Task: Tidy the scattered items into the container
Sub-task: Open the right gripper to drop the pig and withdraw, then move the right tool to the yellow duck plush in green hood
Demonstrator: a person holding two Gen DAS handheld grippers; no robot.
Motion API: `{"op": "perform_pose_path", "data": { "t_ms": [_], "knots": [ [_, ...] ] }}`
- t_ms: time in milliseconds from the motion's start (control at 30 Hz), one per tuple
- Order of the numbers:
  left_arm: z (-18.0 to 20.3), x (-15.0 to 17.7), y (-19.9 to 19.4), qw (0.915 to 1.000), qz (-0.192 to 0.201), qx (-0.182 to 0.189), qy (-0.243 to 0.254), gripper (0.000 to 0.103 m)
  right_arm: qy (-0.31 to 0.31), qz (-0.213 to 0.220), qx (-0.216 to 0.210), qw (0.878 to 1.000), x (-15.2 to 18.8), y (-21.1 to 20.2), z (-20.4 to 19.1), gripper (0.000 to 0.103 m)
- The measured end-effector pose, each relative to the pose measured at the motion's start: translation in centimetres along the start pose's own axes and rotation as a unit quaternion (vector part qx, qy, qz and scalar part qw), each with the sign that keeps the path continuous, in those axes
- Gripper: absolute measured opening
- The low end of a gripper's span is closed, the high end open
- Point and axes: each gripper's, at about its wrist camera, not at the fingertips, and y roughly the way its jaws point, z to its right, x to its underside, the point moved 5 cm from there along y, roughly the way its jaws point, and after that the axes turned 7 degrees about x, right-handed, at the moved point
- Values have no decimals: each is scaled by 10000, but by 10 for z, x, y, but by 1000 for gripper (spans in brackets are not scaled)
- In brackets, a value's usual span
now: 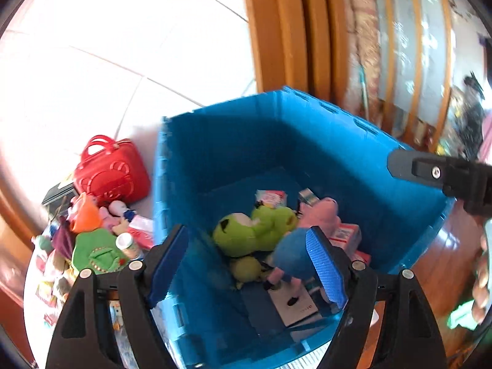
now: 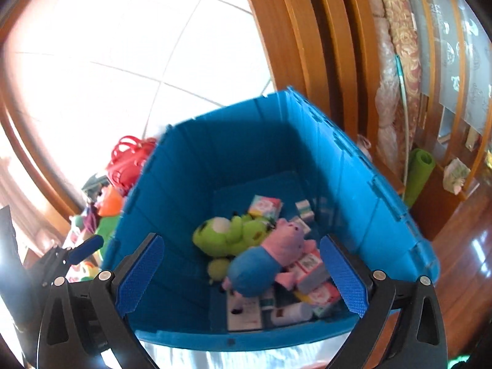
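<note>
A blue plastic crate [image 1: 230,141] [image 2: 230,141] stands open below both grippers. Inside it lie a green plush [image 1: 246,230] [image 2: 227,233], a pink pig plush in blue [image 1: 289,255] [image 2: 261,261] and several small boxes [image 1: 270,198] [image 2: 264,206]. My left gripper [image 1: 247,266] hovers over the crate's near left corner, open, with nothing between its pads. My right gripper [image 2: 243,276] hangs over the near rim, open wide and empty. Left of the crate lie a red handbag [image 1: 112,172] [image 2: 129,160] and a pile of toys [image 1: 92,240] [image 2: 104,215].
A wooden door frame [image 1: 292,30] [image 2: 307,46] rises behind the crate. White floor tiles [image 1: 123,46] spread to the far left. A rolled green mat [image 2: 419,178] leans at the right above glossy wood flooring [image 2: 461,261]. A hand [image 1: 482,276] shows at the right edge.
</note>
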Motion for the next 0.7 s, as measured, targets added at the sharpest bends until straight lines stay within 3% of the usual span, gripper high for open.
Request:
{"op": "perform_pose_path", "data": {
  "t_ms": [200,433,700],
  "knots": [
    [-64,19,-36,9972,342,-412,-524,79,-394,356,-366,9979,10,-17,-67,103],
    [-174,66,-62,9882,207,-998,-1144,79,-982,590,-883,9895,28,-18,-180,103],
    [-316,144,-88,9807,-24,-1340,-1423,79,-1258,216,-1159,9850,79,24,-329,103]
  ]
}}
